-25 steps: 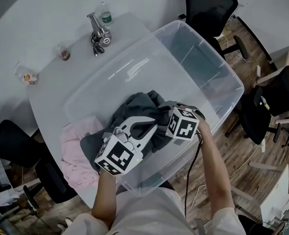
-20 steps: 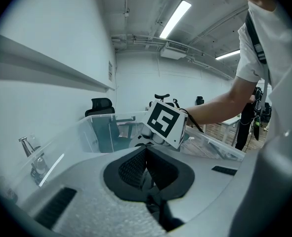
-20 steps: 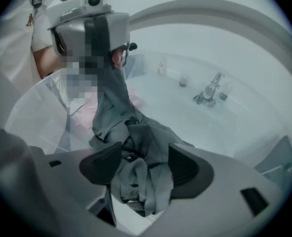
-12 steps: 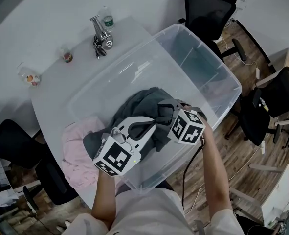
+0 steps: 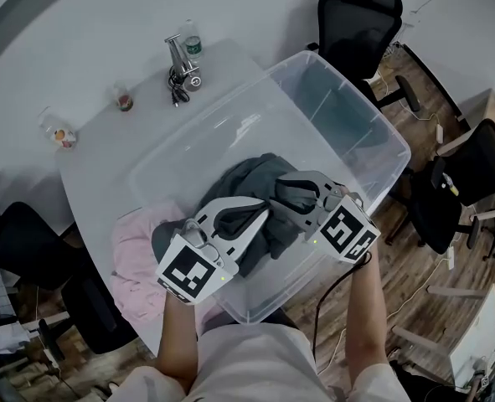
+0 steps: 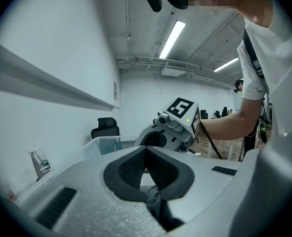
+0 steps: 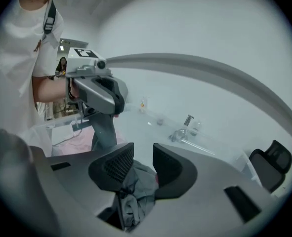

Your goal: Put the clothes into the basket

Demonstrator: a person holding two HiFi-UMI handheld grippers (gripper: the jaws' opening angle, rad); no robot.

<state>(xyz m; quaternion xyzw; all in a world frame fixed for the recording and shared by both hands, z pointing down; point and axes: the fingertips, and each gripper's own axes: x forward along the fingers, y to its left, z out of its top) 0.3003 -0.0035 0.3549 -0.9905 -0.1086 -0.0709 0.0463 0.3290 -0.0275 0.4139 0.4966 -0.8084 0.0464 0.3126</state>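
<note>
Grey garment [image 5: 260,174], bunched and lifted over the near end of the clear plastic basket [image 5: 360,100], strung between two hand-held grippers and sagging below both. One fold caught by the left gripper [image 5: 262,211], deep in the throat behind the pads: jaws shut there, tip meeting tip, a dark twist of cloth squeezed at their base and nothing out at the tips. In the left gripper view, only that small twist of fabric in sight, low between the two black pads. Another bunch wedged in the right gripper [image 5: 283,189], low between the jaws near their roots, touching both pads and spilling out underneath in loose creases. Jaws closing on that bunch, a narrow gap open between the tips. Both grippers close together above the basket's near wall, noses angled toward each other, marker cubes toward the person. Bulk of the grey cloth between and beneath the two noses, its left edge trailing across the basket's near left corner. Just outside that corner, a pink garment [image 5: 138,262] in a heap on the white table [image 5: 113,153], beside the basket. Far half of the basket bare. Beyond the table's far corner, a black office chair [image 5: 360,11] on wooden flooring.
</note>
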